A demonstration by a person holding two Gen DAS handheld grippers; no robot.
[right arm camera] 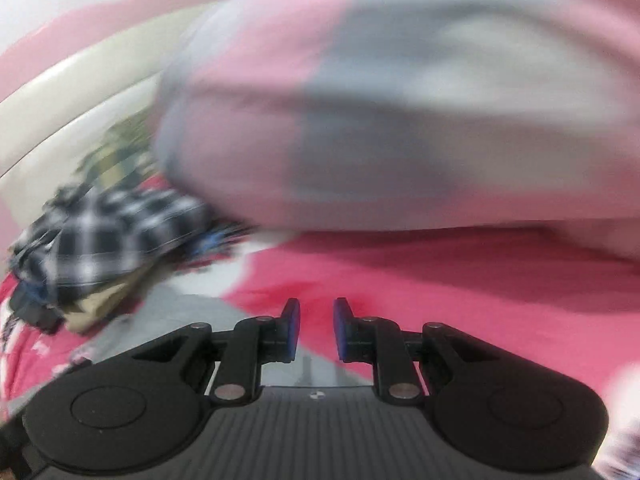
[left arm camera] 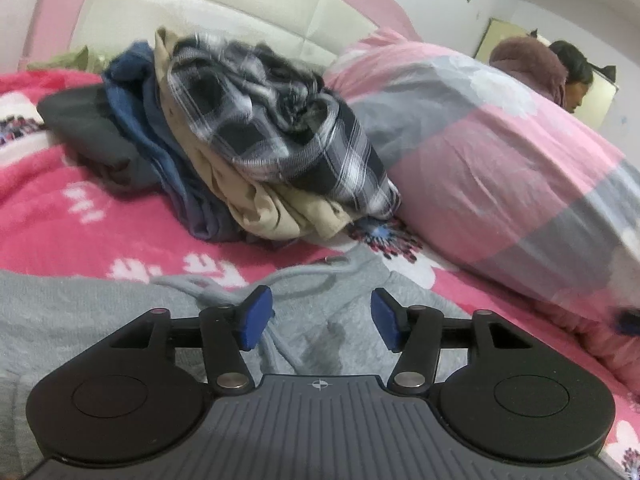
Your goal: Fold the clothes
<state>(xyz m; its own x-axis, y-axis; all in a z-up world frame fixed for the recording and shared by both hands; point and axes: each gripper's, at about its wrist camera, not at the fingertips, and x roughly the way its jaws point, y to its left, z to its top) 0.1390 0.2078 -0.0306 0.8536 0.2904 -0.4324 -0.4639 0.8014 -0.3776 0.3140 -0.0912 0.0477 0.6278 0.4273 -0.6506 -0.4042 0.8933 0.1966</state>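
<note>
Grey hoodie (left arm camera: 100, 312) fabric lies spread flat across the near part of the bed, its drawstring (left arm camera: 280, 280) looping loose over the cloth, one metal-tipped end resting close to the pink floral blanket (left arm camera: 80, 216) beneath. The left gripper (left arm camera: 318, 320) hovers just over this hoodie with its blue pads (left arm camera: 254, 320) standing well apart; the cord runs under the gap, but neither pad presses on it and nothing is held.

Behind the hoodie sits a heap of clothes: a black-and-white plaid shirt (left arm camera: 280, 128) on top, a beige garment (left arm camera: 272, 212) under it, a blue one (left arm camera: 140, 96) to the left, and a dark grey piece (left arm camera: 88, 128) at the far left. To the right of the heap, touching it, lies a large pillow (left arm camera: 500, 160) in pink and grey blocks. A cream padded headboard (left arm camera: 240, 12) with a pink frame rises behind. Far right, a person in a brownish fleecy top (left arm camera: 532, 64) shows in what may be a mirror.

The right wrist view is heavily blurred. The right gripper (right arm camera: 316, 330) has its jaws only slightly parted, with nothing between them; below it are pink blanket and a strip of grey cloth. The plaid shirt (right arm camera: 100, 240) appears at left, the pillow (right arm camera: 380, 100) filling the upper view.
</note>
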